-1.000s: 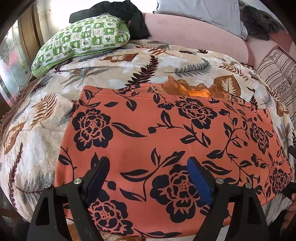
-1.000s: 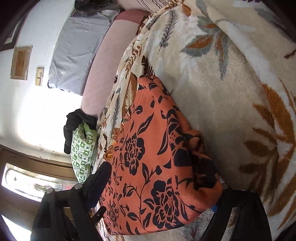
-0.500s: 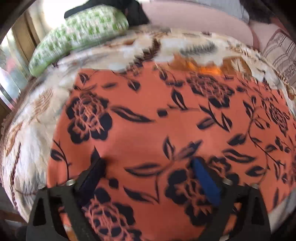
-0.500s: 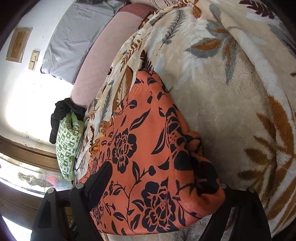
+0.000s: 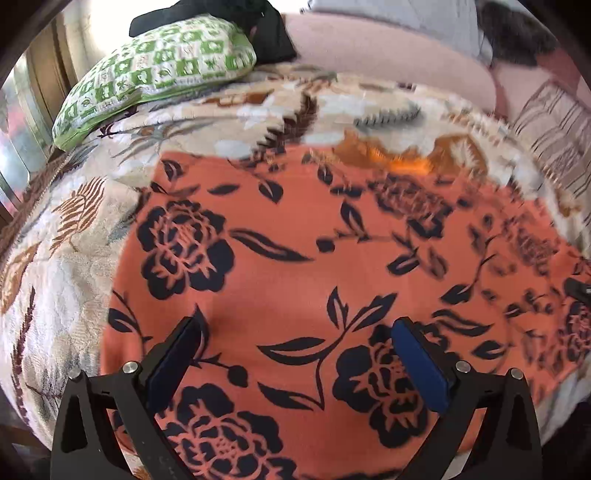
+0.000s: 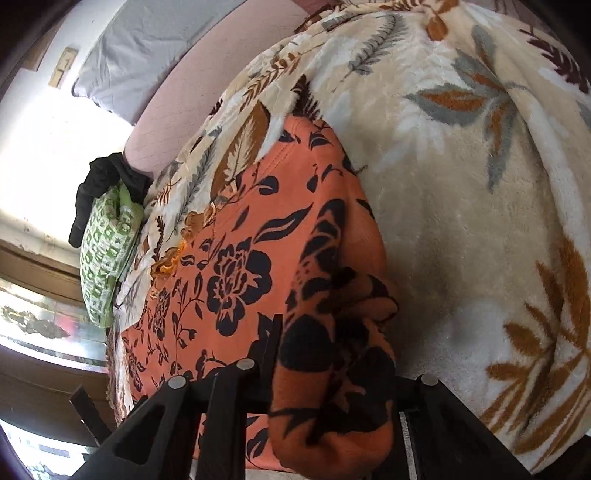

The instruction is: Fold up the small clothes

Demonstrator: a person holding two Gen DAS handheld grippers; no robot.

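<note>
1. The orange floral garment [image 5: 303,266] lies spread flat on a bed, over a cream leaf-print blanket [image 5: 66,266]. Its far edge shows a gathered, lace-like trim, probably the waistband or neckline. Laid out wide like this, it looks ready for a fold.

2. The right gripper [image 6: 332,384] has hold of the garment's right-hand end. Its jaws have just been closing, and a thick bunch of the orange cloth now sits pinched between them, rising in a rumpled ridge [image 6: 332,302] off the blanket. Gathering the end this way likely prepares it to be carried over the flat part.

3. The left gripper [image 5: 295,354] hovers low over the near middle of the garment with its jaws spread about as wide as they go. Its blue pads [image 5: 417,369] stand clear on either side of a printed flower, and nothing is caught between them. It seems placed to pin or steady the cloth while the other end is lifted.

4. The blanket is plush and soft, so the cloth may drag or wrinkle as it is pulled.

5. Beyond the blanket sit a green patterned pillow [image 5: 159,70] with a black cloth [image 5: 266,33] just behind it, a pink sheet [image 5: 388,62] and a grey pillow [image 6: 147,62]. A bright wall and a wooden window frame close the room on the left.
</note>
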